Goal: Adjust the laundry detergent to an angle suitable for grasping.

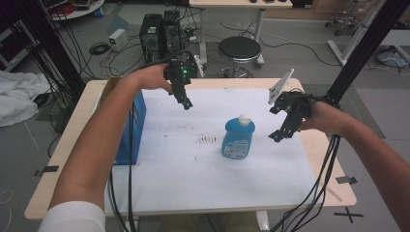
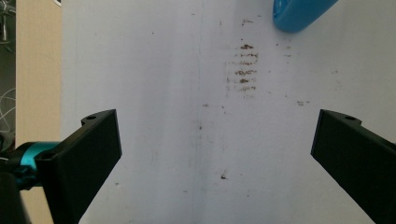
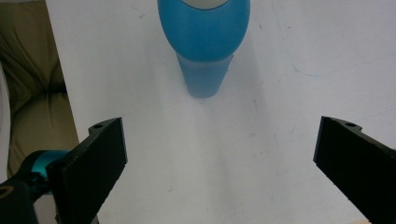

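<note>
Right gripper [image 1: 276,137] is hovering with jaws apart, nothing between them, just right of the blue dish soap bottle [image 1: 238,137]; left gripper [image 1: 187,105] is also gaping empty, farther off at far left. Bottle is standing upright mid white mat [image 1: 193,183], long axis vertical, white cap [image 1: 245,117] on top, label facing near. Right hand is nearer.
</note>
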